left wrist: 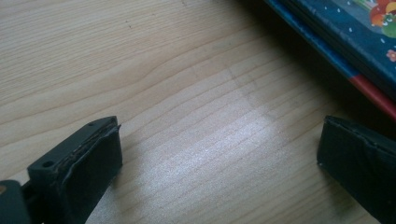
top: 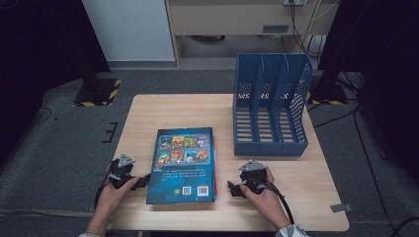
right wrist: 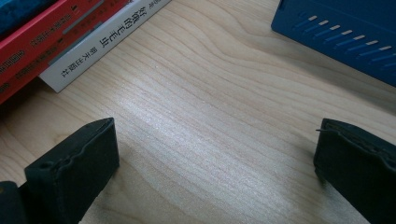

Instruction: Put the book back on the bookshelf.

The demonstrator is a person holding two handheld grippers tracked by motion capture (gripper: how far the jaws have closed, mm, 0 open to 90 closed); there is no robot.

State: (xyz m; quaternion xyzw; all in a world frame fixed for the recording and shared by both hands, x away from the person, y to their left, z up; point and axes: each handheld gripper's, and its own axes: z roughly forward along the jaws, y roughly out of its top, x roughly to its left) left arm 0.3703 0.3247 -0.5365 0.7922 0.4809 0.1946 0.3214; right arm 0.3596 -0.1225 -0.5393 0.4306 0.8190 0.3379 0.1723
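Black-jawed left gripper (top: 141, 181) and right gripper (top: 236, 189) are resting spread and empty on the wooden table (top: 306, 197), flanking the stack of books (top: 184, 163) (back cover up); farther right, a blue file rack (top: 271, 106) is standing.

A pale wood-grain table (top: 306, 197) with a soft sheen is seen; glossy paper book covers (top: 183, 165); a perforated blue plastic file rack (top: 271, 106); matt black jaw pads (left wrist: 88, 163).

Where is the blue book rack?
In the high view, the blue book rack stands on the table's far right, just right of the stack of books.
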